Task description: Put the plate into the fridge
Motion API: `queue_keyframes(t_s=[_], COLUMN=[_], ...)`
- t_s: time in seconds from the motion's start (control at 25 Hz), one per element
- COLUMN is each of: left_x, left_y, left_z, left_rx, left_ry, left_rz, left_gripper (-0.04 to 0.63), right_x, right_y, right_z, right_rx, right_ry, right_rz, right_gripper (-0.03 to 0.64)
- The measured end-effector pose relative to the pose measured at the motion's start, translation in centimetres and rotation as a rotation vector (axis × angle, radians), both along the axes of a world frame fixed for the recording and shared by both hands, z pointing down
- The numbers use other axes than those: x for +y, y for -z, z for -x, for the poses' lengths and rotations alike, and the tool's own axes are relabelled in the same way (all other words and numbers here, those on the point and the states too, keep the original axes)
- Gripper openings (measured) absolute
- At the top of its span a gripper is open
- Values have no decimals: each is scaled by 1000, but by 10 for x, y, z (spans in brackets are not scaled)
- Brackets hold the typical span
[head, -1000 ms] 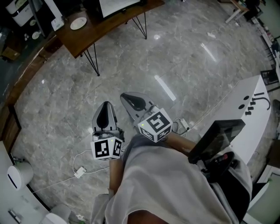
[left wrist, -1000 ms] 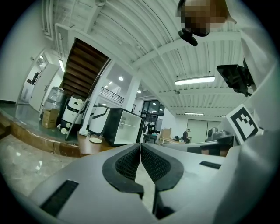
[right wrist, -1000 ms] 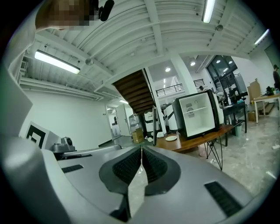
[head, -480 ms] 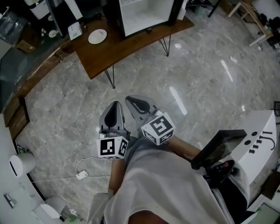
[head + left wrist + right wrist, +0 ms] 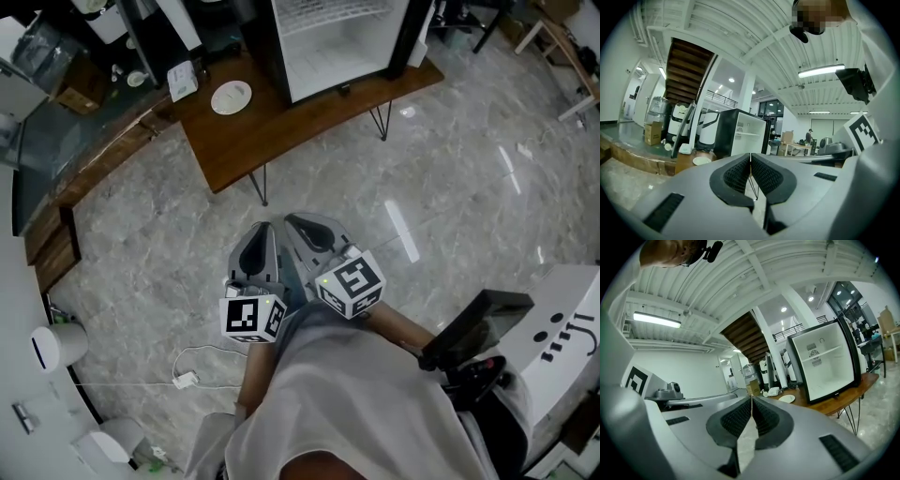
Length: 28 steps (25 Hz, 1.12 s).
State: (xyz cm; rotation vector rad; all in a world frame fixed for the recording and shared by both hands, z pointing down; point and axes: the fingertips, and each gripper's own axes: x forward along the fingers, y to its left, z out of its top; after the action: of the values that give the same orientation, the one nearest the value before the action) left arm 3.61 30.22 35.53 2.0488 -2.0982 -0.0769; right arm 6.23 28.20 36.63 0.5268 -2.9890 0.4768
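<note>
Head view: my left gripper (image 5: 262, 228) and right gripper (image 5: 296, 221) low centre; plate (image 5: 231, 97) upper left on table (image 5: 281, 141), beside open fridge (image 5: 337, 37) | Left gripper view: jaws pressed together, empty; plate (image 5: 701, 161) left of centre | Right gripper view: jaws pressed together too, nothing pinched; plate (image 5: 786, 398) right of centre

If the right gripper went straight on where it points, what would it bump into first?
Nothing close: the right gripper has free air ahead, then probably the front edge of the wooden table. Depth is unclear.
</note>
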Motion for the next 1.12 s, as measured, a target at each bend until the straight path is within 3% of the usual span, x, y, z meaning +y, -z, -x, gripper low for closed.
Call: queue_keyframes(t_s=[0.2,0.44,0.64,1.12], left_x=[-37,-82,-140,-302], left_y=[6,1,-14,-34], left_z=[27,112,172,383], left_rx=[-31,-9,15,-51], left_ry=[-17,33,1,-115], left_rz=[-1,11,27,109], left_gripper=[23,23,23,23], right_x=[-40,-88,-139,-293], right_y=[0,-5,-20,-50], right_z=[25,94,152,371], right_rx=[-15,-8,27,140], right_ry=[-20,-15,-35,-117], right_rz=[15,29,54,79], right_gripper=[18,18,18,18])
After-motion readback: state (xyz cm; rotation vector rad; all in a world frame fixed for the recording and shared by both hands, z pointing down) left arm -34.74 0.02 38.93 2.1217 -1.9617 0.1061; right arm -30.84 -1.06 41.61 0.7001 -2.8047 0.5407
